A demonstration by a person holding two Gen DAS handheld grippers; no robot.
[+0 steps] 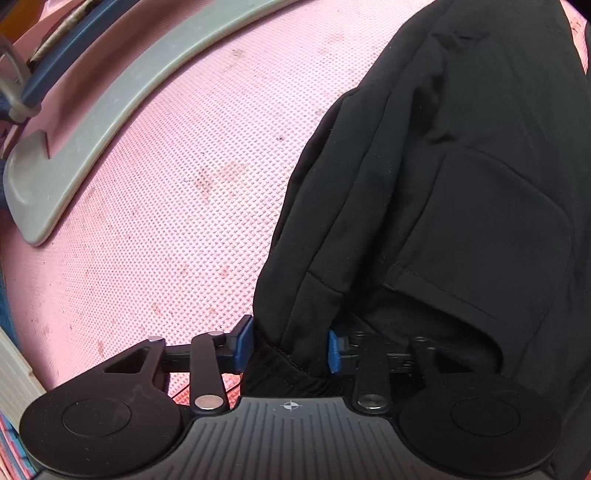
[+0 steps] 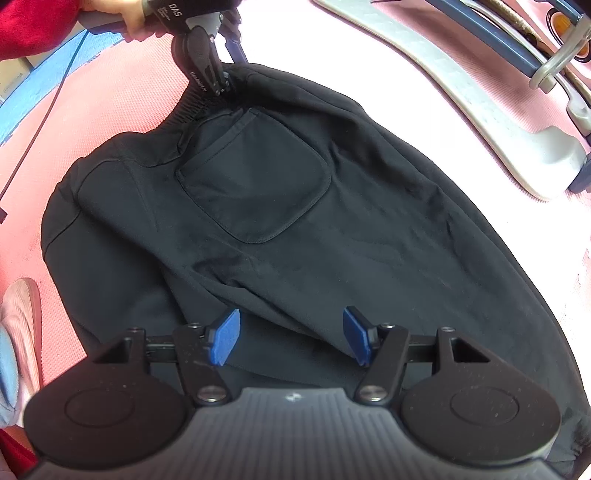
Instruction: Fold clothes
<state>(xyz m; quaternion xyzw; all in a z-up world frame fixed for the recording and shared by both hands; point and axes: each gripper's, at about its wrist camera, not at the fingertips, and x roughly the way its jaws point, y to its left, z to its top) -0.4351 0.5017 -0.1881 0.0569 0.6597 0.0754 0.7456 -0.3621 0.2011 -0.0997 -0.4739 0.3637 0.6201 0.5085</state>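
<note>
Black trousers (image 2: 295, 229) with an elastic waistband and a patch pocket (image 2: 255, 181) lie spread on a pink textured mat (image 1: 177, 192). In the left wrist view my left gripper (image 1: 290, 347) has its blue pads (image 1: 243, 343) pressed on a bunched edge of the black cloth (image 1: 424, 184). The right wrist view shows the left gripper (image 2: 218, 83) pinching the waistband at the far end, held by a hand (image 2: 133, 18). My right gripper (image 2: 291, 339) stands open just above the near part of the trousers, its blue pads (image 2: 225, 341) wide apart and not pressing the cloth.
A curved grey plastic bar (image 1: 92, 122) and blue and metal frame parts (image 2: 546, 55) lie on the mat beyond the trousers. A thin black cable (image 2: 37, 129) runs over the mat at left, by a blue mat strip (image 2: 44, 81). A pink slipper (image 2: 22, 314) sits near left.
</note>
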